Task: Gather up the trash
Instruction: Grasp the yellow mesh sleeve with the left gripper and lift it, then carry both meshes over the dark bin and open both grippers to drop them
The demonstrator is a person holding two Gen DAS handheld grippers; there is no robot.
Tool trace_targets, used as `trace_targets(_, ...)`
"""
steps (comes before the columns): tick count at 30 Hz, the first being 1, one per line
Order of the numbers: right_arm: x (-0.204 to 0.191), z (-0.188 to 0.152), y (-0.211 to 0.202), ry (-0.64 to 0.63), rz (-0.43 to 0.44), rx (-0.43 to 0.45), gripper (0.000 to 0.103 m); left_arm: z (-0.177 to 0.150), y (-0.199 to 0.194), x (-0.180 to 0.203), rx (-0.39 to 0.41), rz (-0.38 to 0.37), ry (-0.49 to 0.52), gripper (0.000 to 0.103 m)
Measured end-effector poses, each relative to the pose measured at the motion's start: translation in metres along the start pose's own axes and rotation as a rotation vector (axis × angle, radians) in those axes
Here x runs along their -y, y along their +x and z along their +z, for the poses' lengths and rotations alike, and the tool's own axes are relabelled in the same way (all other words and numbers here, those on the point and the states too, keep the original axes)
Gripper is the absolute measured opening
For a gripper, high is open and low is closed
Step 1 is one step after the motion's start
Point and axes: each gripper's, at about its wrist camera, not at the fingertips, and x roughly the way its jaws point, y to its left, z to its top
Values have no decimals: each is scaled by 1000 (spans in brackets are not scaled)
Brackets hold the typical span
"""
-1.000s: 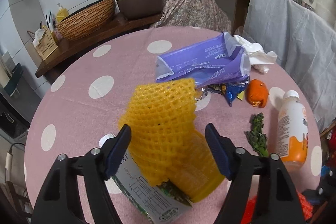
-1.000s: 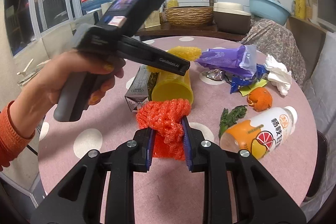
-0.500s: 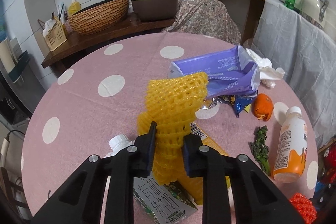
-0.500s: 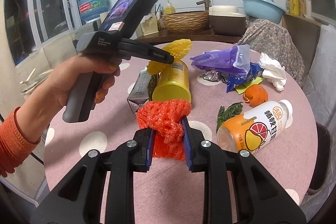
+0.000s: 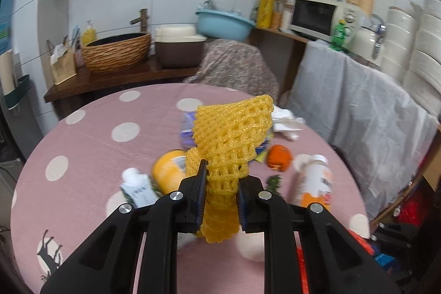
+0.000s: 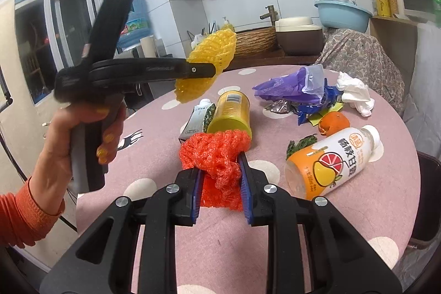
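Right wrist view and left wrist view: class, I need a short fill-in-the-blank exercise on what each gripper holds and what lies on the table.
1. The left gripper is shut on a foam net coloured ____.
2. The right gripper is shut on a foam net coloured ____.
3. The juice bottle on the pink table lies on its ____.

Missing words: yellow; red; side

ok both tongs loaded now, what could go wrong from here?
1. The left tongs pinch the yellow net only at its narrow lower part; most of it fans out above, so it could slip free in transit.
2. The red net bulges out ahead of the right tongs, close to the yellow can; a swing could snag or roll it.
3. The bottle lies on its side and may roll if bumped.
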Motion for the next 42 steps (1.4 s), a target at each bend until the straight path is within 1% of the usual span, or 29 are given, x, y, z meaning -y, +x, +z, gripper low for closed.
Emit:
trace_targets(2,7,-3,-12,19,5,12,25,-3,-2,21,-1,-41,36,19)
trace_targets(4,17,-6,-26,35,-10,28,25,-5,0,37,-7,-84,63,19)
trace_targets(7,38,-10,-54,70,-70,61,25,-2,12,68,-30,-170,98,19)
trace_targets(10,69,-16,-84,115,-174,85,25,3,30,103,-52,-228,142,19)
trace_targets(11,81,-18,-94,135,-213,90,25,5,39,117,-68,-264,150,19)
trace_targets(12,97,-21,-106,165,-264,97,25,5,43,126,-78,-288,154,19)
trace_targets(14,123,-27,-122,221,-329,99,25,4,53,148,-99,-324,178,19)
trace_targets(17,172,-38,-138,313,-440,96,25,9,81,183,-179,-403,173,19)
trace_targets(18,186,-42,-140,339,-464,92,25,10,88,191,-203,-422,166,19)
trace_targets(19,199,-45,-141,364,-483,89,25,11,96,199,-223,-425,166,19)
trace_targets(21,227,-54,-140,414,-526,78,25,12,113,224,-246,-408,210,19)
trace_targets(23,250,-63,-138,448,-555,63,25,11,134,248,-287,-409,239,19)
trace_targets(26,281,-75,-134,477,-589,32,25,7,165,271,-367,-417,235,19)
trace_targets(29,305,-81,-126,494,-614,0,25,3,195,289,-410,-389,252,19)
trace_targets(34,337,-100,-114,542,-630,-39,25,-3,245,311,-527,-386,199,19)
trace_targets(37,355,-113,-102,558,-641,-69,25,-6,271,327,-539,-338,229,19)
trace_targets(42,383,-124,-82,588,-642,-94,25,-13,307,340,-592,-311,208,19)
